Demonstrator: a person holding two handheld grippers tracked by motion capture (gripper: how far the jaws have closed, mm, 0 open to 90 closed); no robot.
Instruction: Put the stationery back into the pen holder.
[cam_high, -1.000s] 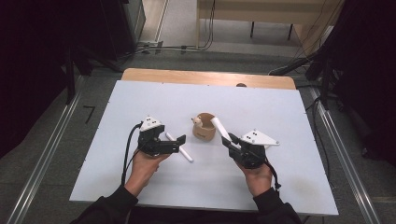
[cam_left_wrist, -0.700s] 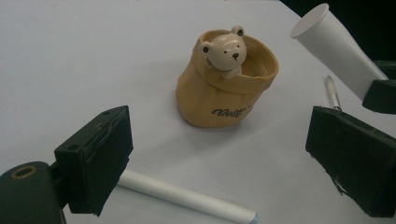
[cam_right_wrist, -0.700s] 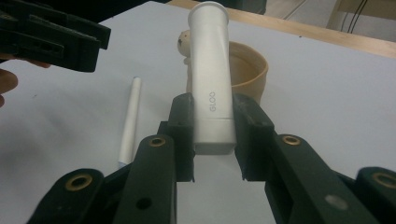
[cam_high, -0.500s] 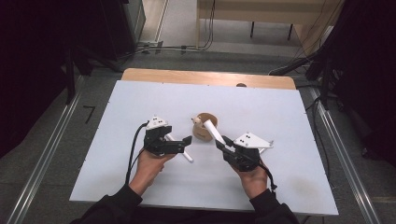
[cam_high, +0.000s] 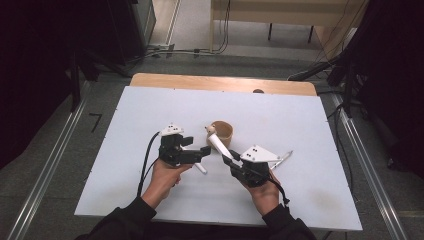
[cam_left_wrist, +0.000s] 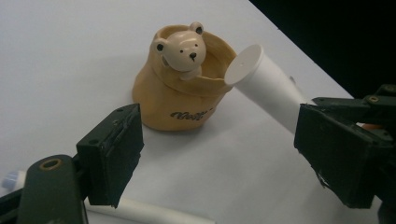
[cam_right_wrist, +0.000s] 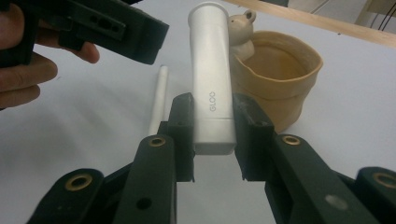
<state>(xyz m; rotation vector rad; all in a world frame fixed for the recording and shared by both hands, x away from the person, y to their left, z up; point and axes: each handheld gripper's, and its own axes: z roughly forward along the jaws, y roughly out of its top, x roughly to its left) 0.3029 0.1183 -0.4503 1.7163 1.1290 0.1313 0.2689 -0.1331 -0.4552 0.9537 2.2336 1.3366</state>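
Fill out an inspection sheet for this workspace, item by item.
Surface: white table, wooden strip along the far edge.
Job's things: white glue tube marked GLOO, tilted toward the tan bear cup; the cup stands upright at mid-table.
Clutter: white pen lying under the left hand-held gripper; a thin pen-like item by the right one.
Grippers: left hand-held gripper open, holding nothing; right hand-held gripper shut on the tube.
Cables: black cable trailing from the left hand-held gripper; floor cables beyond the table.
Surroundings: grey floor, metal rails, dark curtains.
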